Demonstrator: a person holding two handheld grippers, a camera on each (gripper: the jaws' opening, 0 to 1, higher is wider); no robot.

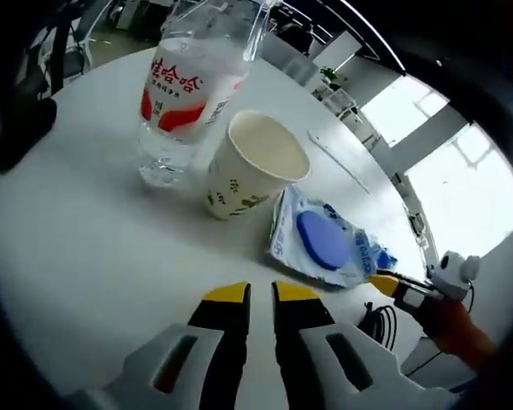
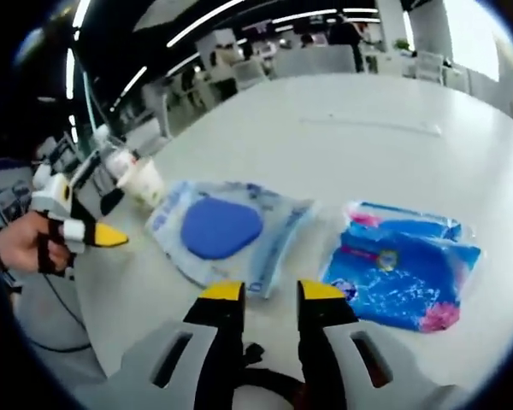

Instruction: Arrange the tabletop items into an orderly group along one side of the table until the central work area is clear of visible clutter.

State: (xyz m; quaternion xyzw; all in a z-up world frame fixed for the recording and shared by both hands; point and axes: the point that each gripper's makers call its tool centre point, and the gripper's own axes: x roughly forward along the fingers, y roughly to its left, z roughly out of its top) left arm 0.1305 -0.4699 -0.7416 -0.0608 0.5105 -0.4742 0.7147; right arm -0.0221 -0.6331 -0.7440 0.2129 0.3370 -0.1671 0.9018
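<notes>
White round table (image 1: 85, 248) in a bright office carries one water bottle (image 1: 185, 90), one paper cup (image 1: 252, 162) just beside it, and two blue wipe packets (image 2: 227, 231) (image 2: 406, 260) beyond the cup; left tongs (image 1: 261, 295) and right tongs (image 2: 269, 292) hover nearly clenched, grasping nothing

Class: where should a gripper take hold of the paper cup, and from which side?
Grip the paper cup at its upper wall, just below the open rim, coming from the bare table side. It stands upright, with the bottle close on one side and the wipes pack at its base.
</notes>
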